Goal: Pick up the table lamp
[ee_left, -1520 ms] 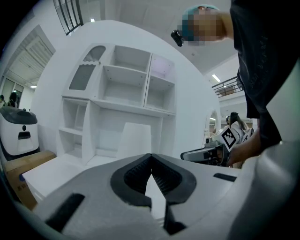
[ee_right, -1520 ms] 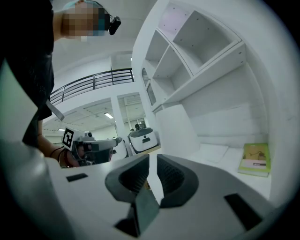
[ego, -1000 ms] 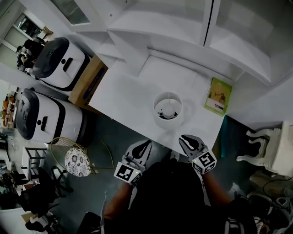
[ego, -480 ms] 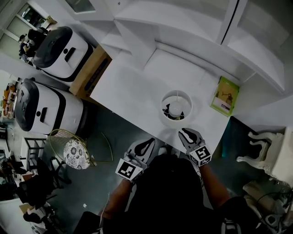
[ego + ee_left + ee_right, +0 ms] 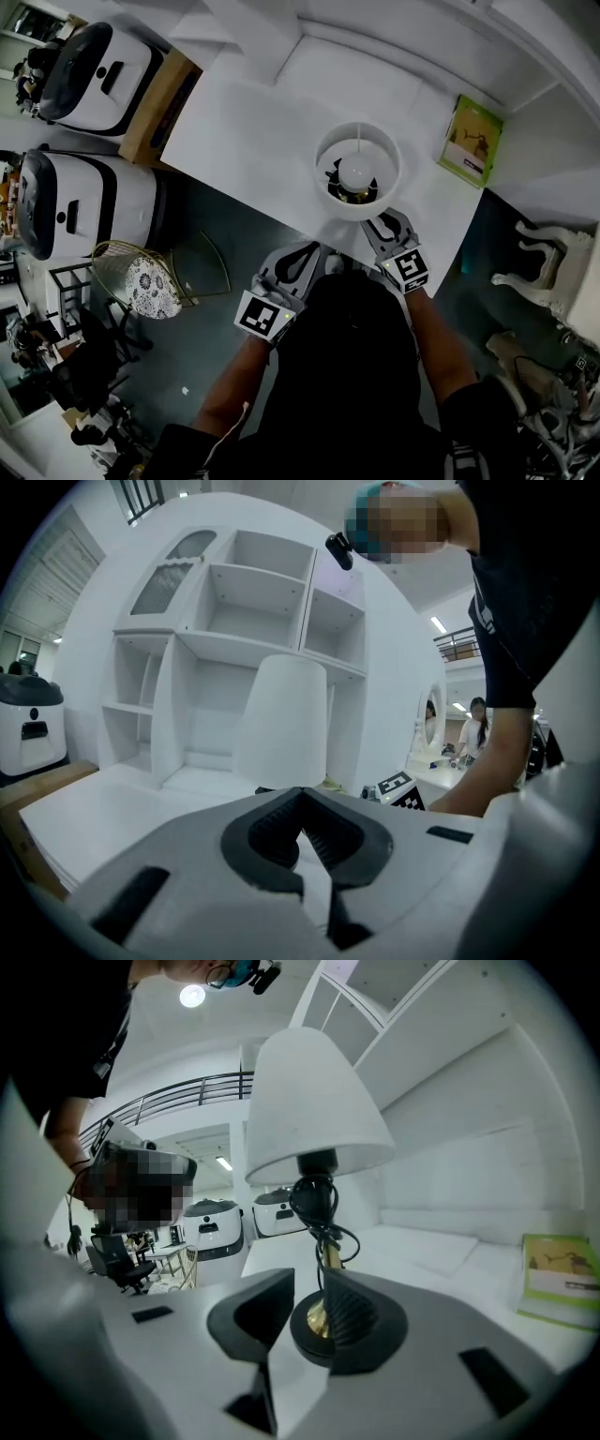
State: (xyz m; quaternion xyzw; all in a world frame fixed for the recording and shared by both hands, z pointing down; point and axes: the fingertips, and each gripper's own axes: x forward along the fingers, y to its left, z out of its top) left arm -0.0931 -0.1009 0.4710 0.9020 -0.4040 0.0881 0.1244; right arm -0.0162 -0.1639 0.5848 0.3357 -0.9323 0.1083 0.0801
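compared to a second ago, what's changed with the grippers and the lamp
The right gripper has closed in on the table lamp, its tips now at the shade's rim. Its jaws have just been opening, with nothing between them yet. The left gripper stays shut, short of the lamp. The lamp and the green book have not moved on the table.

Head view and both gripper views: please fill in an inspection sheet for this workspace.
Surface: white desk, set against shelves.
Job's things: lamp upright near the front edge, not held.
Clutter: green book at the desk's right.
Grippers: left hand-held gripper shut, empty; right hand-held gripper jaws have just been opening, apart, aimed at the lamp's base, gripping nothing.
Cables: black cord wound round the lamp's stem.
Surroundings: shelves behind; white machines and brown box left; white chair right.
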